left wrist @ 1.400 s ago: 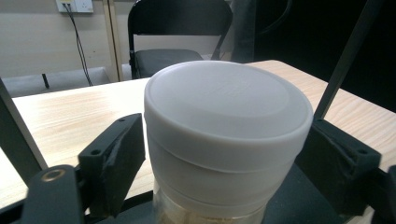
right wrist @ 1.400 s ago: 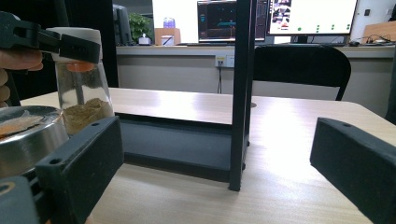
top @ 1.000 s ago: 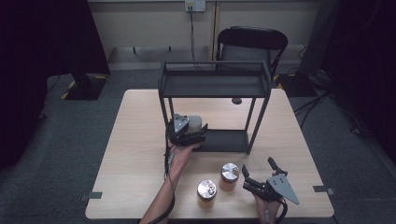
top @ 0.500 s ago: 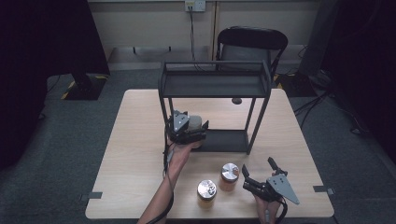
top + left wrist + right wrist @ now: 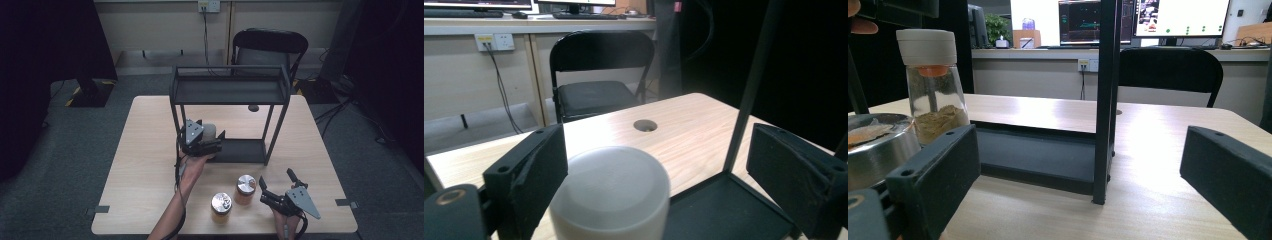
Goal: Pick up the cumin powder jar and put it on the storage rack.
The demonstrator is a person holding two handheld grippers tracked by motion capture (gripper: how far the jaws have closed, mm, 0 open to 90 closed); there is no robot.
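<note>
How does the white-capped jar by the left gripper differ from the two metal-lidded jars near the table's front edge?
The white-capped jar has a tall white cap; the metal-lidded jars have flat shiny lids. It stands at the rack's bottom shelf, between the left gripper's open jaws; they stand apart on the table. All are upright with brownish contents.

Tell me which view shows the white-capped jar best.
The right gripper view: the white-capped jar stands in full side profile, its brownish contents visible. The left gripper view gives a blurred cap between the left tool's open jaws; the high view, a glimpse of the cap.
</note>
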